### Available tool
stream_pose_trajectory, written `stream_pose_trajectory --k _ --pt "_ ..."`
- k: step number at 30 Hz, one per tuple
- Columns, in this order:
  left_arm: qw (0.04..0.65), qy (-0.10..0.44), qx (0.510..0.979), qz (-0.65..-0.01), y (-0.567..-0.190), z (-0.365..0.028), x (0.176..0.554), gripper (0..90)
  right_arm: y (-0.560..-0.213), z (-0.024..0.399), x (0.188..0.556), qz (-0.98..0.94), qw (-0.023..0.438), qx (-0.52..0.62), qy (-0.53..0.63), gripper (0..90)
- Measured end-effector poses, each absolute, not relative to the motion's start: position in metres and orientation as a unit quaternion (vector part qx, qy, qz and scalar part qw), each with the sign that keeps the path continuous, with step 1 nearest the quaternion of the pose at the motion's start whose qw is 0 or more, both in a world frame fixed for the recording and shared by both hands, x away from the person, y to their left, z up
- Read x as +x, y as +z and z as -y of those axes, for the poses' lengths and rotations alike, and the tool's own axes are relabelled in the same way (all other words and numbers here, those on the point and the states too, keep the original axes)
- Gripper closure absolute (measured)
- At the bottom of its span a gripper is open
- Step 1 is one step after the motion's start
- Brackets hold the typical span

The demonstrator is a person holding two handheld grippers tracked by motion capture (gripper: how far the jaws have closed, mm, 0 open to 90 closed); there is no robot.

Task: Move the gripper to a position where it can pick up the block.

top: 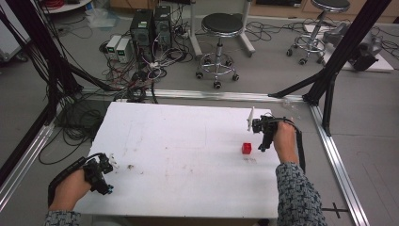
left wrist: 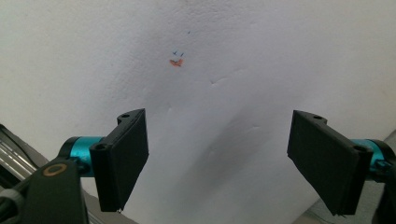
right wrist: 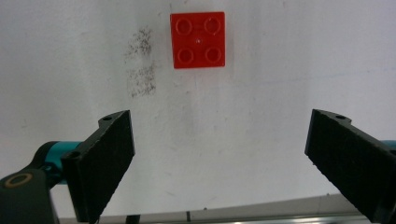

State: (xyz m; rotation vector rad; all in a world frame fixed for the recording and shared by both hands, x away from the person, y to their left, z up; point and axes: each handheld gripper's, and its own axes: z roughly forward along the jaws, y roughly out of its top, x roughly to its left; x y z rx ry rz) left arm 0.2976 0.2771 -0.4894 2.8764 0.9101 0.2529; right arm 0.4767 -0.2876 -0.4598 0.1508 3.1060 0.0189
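A small red four-stud brick (top: 246, 148) lies on the white table (top: 188, 155), right of centre. In the right gripper view the red brick (right wrist: 198, 39) sits studs up, ahead of the wide-apart black jaws. My right gripper (top: 263, 141) hangs open just right of the brick, apart from it, with nothing between its fingers (right wrist: 105, 163). My left gripper (top: 109, 181) is open near the table's front left corner, over bare white surface. Its fingers (left wrist: 122, 156) hold nothing.
A dark smudge (right wrist: 142, 65) marks the table left of the brick in the right gripper view. A small orange and blue mark (left wrist: 176, 60) lies ahead of the left gripper. Beyond the table stand two stools (top: 220, 28), computer boxes (top: 143, 28), tangled cables and black frame posts (top: 339, 56).
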Motion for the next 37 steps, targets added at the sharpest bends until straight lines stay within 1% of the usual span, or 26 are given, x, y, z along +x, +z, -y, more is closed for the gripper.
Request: stream_pose_trajectory --k 21,28,37 --pt "0.054 0.08 0.949 -0.302 -0.491 -0.277 0.298 20.8 -0.508 0.258 0.481 -0.999 -0.032 0.018 0.018 7.5" --pt "0.055 0.077 0.948 -0.304 -0.492 -0.278 0.298 20.8 -0.516 0.257 0.482 -0.999 -0.034 0.019 0.014 7.5" --pt "0.056 0.078 0.948 -0.302 -0.492 -0.277 0.298 20.8 -0.515 0.259 0.481 -0.999 -0.034 0.023 0.014 7.5"
